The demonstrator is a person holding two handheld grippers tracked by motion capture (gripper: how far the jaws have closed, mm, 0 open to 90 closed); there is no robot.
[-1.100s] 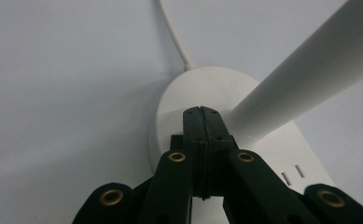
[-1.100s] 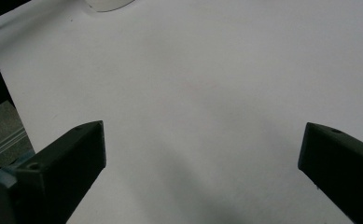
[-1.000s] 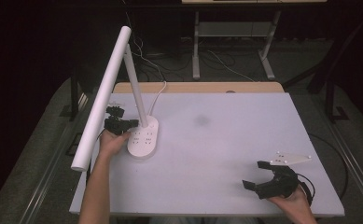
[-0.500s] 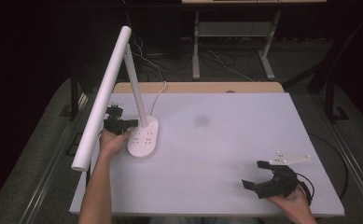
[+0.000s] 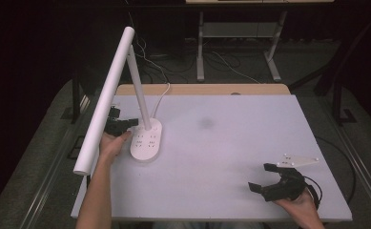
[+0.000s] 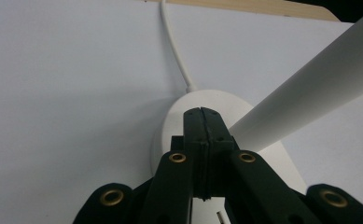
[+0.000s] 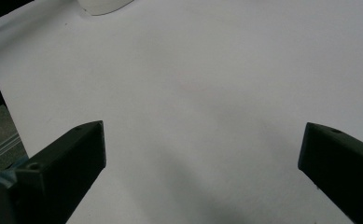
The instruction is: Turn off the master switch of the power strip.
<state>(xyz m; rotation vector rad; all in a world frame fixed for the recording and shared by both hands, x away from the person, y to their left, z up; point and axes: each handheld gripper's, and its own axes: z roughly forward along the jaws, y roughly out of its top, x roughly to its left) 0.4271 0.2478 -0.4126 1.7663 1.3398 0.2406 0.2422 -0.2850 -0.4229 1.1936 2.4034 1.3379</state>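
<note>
A white desk lamp stands at the table's left, with an oval base (image 5: 146, 139), a slanted stem and a long tube head (image 5: 105, 99). My left gripper (image 5: 131, 123) is shut with nothing between its jaws, its tip over the rear of the base beside the stem. From the left gripper view, the closed jaws (image 6: 201, 119) meet just in front of the lamp base (image 6: 170, 126), and the stem (image 6: 310, 98) passes on the right. My right gripper (image 5: 263, 177) rests near the front right of the table, open, its jaws wide apart over bare tabletop (image 7: 202, 84).
The lamp's white cable (image 5: 162, 95) runs off the back edge of the white table (image 5: 250, 143). A faint grey smudge (image 5: 205, 123) marks the middle. Desk legs and cables stand on the dark floor behind. The lamp head overhangs the table's left edge.
</note>
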